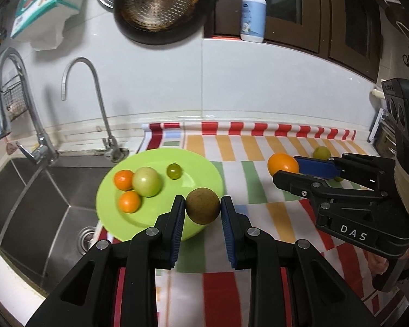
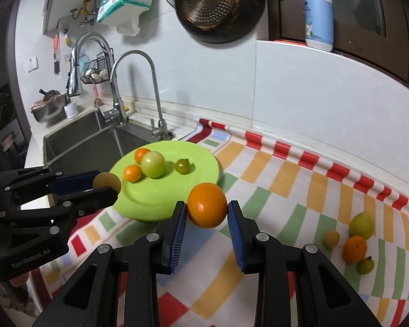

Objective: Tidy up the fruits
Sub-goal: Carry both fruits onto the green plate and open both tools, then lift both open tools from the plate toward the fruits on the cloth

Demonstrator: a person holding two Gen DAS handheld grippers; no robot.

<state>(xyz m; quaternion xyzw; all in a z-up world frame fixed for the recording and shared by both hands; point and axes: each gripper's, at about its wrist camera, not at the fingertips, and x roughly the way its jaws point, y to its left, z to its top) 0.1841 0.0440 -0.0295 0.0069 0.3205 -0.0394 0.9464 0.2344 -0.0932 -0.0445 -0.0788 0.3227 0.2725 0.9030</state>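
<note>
While my left claw (image 1: 202, 209) grips a brown fruit (image 1: 203, 205) over the near rim of the green plate (image 1: 199, 160), my right claw (image 2: 207, 213) pinches an orange (image 2: 207, 205) just right of that plate. On the plate I see two small oranges, a pale green fruit (image 1: 146, 181) and a small green one. Four more fruits lie on the striped cloth (image 2: 286, 190) covering the counter, well right of the plate.

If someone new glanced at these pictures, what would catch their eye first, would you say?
Probably the bright green plate beside the sink, holding four small fruits. Next, the two grippers before it: the left gripper clamps a brown fruit, the right gripper an orange, above the striped cloth.
</note>
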